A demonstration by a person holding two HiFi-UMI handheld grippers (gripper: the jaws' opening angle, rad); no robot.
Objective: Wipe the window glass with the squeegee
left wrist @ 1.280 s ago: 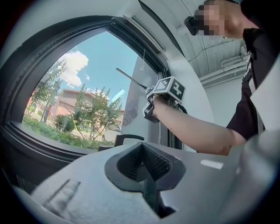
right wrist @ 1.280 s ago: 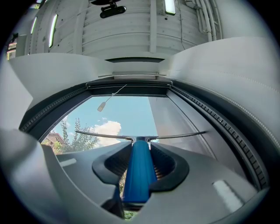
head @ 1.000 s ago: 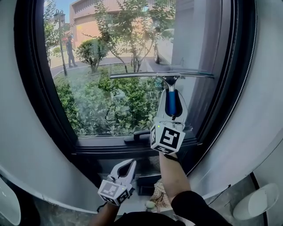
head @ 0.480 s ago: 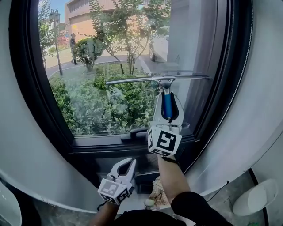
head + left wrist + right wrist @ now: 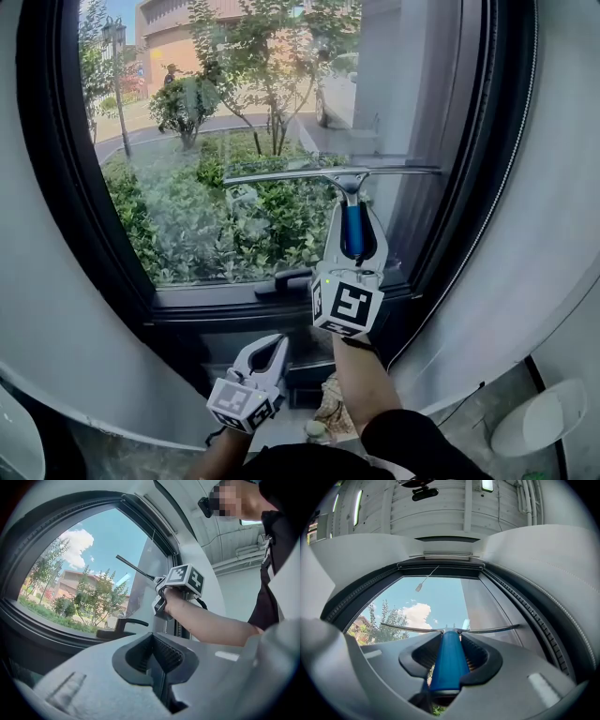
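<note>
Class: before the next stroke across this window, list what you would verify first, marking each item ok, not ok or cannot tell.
1. Right gripper shut on the squeegee: ok.
2. Its blade roughly level across the window glass: ok.
3. Blade pressed fully against the glass: cannot tell.
4. Left gripper shut, empty, low, clear of the glass: ok.
5. Window handle apart from the blade: ok.

Squeegee [image 5: 349, 187] had a bright blue handle and a silvery-grey blade bar. Right gripper [image 5: 353, 214] and left gripper [image 5: 265, 352] were both pale grey-white, with dark ribbed lining on the fingers [image 5: 480, 660] and a black-and-white marker cube [image 5: 345, 306] on each. Window frame [image 5: 56, 216] was black, latch [image 5: 286, 279] too. Wall [image 5: 553, 234] was light grey. Outside were green bushes [image 5: 234, 225], blue sky [image 5: 440, 592] and a white cloud [image 5: 415, 611]. Sleeve [image 5: 403, 441] was black.
</note>
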